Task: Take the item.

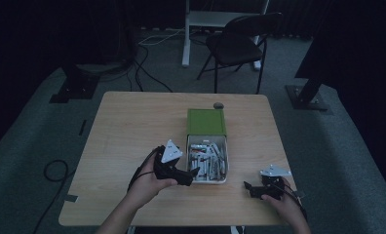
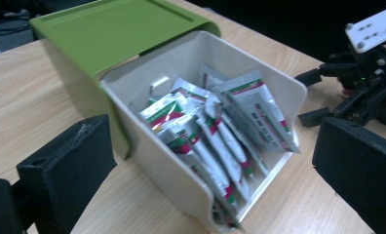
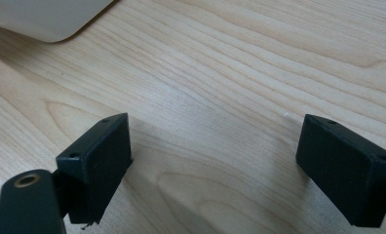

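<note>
Reaching my left gripper [image 1: 193, 173] at the off-white plastic drawer [image 2: 279, 87] pulled out toward me from its green plastic sleeve case [image 2: 118, 29], near the middle of the table. The drawer is stuffed with silver foil sachets with red-green print [image 2: 215, 131]. My left jaws are spread wide at the drawer's near-left corner, gripping nothing. My right gripper [image 1: 252, 187] rests low over bare wood, right of the drawer, jaws open too and empty.

To do it well, I think: come in over the rim, pinch one sachet's free edge, not a bundle; lift slowly so neighbours don't drag out. Right gripper could steady the drawer wall if it slides.

Surface: light wood-grain tabletop [image 3: 220, 63], a small dark round object [image 1: 218, 105] past the case. Room: dim, grey carpet, black folding chair [image 1: 240, 44] at far side, cables on floor.
</note>
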The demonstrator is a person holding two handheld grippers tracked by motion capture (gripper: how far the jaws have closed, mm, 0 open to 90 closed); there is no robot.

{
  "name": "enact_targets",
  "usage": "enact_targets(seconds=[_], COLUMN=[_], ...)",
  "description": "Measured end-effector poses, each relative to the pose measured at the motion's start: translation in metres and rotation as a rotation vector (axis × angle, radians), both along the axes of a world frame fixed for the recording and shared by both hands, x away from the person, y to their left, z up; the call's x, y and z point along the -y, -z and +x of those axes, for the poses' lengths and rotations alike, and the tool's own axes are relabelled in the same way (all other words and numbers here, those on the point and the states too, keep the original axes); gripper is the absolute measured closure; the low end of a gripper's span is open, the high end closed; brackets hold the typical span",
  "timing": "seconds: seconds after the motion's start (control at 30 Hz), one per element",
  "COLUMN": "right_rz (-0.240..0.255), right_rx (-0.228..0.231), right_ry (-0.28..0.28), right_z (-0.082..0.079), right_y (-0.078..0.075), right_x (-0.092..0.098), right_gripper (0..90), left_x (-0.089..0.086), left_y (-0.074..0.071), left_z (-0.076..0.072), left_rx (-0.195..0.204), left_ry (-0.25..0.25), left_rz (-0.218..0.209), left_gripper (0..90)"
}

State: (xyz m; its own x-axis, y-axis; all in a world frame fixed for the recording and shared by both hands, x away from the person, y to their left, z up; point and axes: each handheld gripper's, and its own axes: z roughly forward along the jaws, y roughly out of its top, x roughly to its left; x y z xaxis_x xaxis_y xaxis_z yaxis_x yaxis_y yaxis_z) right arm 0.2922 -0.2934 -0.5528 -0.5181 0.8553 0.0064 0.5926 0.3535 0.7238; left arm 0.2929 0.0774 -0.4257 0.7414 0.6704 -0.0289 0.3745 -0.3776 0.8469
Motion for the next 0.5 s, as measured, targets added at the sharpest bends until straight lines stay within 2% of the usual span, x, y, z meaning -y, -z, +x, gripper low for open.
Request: enact_targets(seconds=[0.1,0.2,0.3,0.37,0.5], right_rz=[0.001,0.001,0.001,0.001,0.001], right_rx=[-0.001,-0.001,-0.001,0.000,-0.001], right_ry=[0.000,0.000,0.000,-0.001,0.000], right_z=[0.000,0.000,0.000,0.000,0.000], right_y=[0.000,0.000,0.000,0.000,0.000], right_x=[0.000,0.000,0.000,0.000,0.000], right_gripper=[12.4,12.5,12.5,12.5,12.5], left_x=[0.010,0.018,0.024,0.029,0.040], left_y=[0.001,0.002,0.004,0.005,0.009], left_z=[-0.001,0.000,0.000,0.000,-0.003], left_rx=[0.006,-0.019,-0.024,-0.016,-0.037], left_ry=[0.028,0.050,0.066,0.077,0.107], left_rz=[-0.015,-0.027,-0.048,-0.044,-0.044], left_gripper=[2.2,2.2,2.2,2.2,3.9])
